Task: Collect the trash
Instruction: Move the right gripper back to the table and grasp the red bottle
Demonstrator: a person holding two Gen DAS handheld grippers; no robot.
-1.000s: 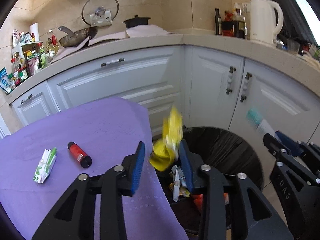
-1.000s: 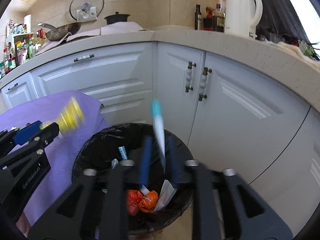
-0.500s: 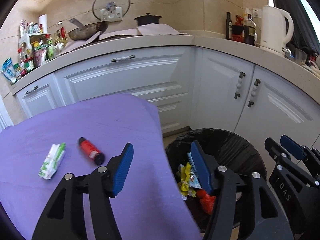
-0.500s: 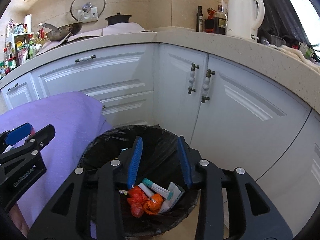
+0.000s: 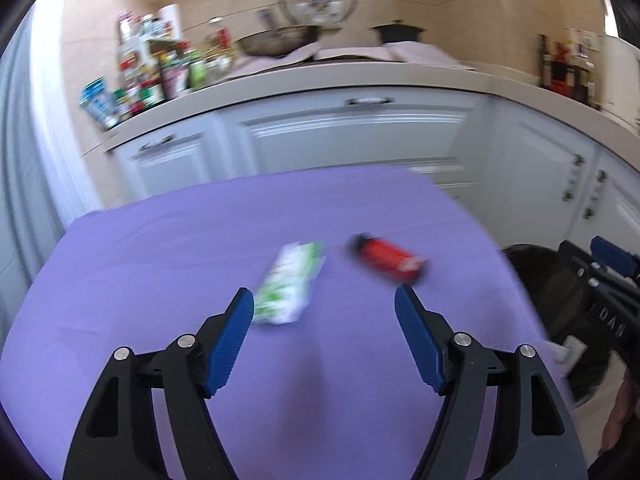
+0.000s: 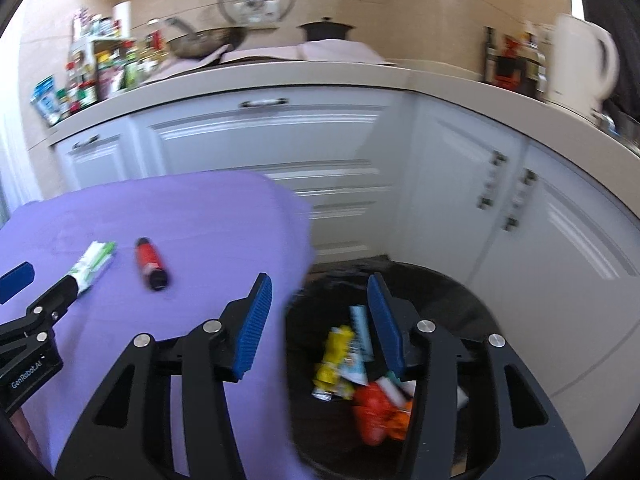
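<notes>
Purple-covered desk now fills the left gripper's view instead of the bin; both grippers, left and right, are empty, jaws opening. Green-white packet and red tube lie just ahead, uncollected.

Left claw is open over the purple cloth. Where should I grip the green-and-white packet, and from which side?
Judging by its pose, take the green-and-white packet across its narrow width near the middle, coming from above. It lies flat on the purple cloth, its long axis running away from the left claw, whose empty jaws are opening.
</notes>
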